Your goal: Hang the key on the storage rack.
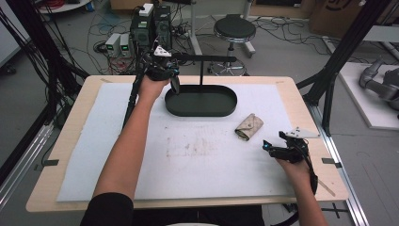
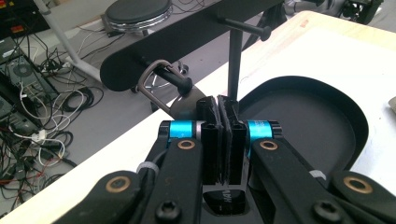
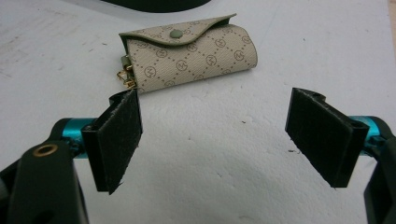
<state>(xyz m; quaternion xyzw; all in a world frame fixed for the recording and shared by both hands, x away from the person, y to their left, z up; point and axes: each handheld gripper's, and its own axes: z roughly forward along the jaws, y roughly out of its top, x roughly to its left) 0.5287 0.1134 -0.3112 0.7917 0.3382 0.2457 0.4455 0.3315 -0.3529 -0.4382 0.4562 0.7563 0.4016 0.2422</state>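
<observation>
A black stand has an oval tray base (image 1: pixel 226 109), an upright post (image 1: pixel 202 73) and a crossbar (image 1: pixel 207 58). My left gripper (image 1: pixel 173 75) is up at the crossbar's left end. Its jaws are shut on the edge of a dark round tag (image 2: pixel 184 106). The tag hangs from a metal ring (image 2: pixel 150 84) looped over a peg (image 2: pixel 180 81) of the crossbar. A beige patterned key pouch (image 3: pixel 187 53), snapped closed, lies on the white mat right of the tray. My right gripper (image 3: pixel 215 100) stands open just short of it, with nothing between its pads.
The white mat (image 1: pixel 117 155) covers most of the wooden table (image 1: pixel 77 101). Behind the table are a round stool (image 1: pixel 234 29), electronics boxes (image 1: pixel 150 26) and loose cables on the floor. Black frame posts stand at both sides.
</observation>
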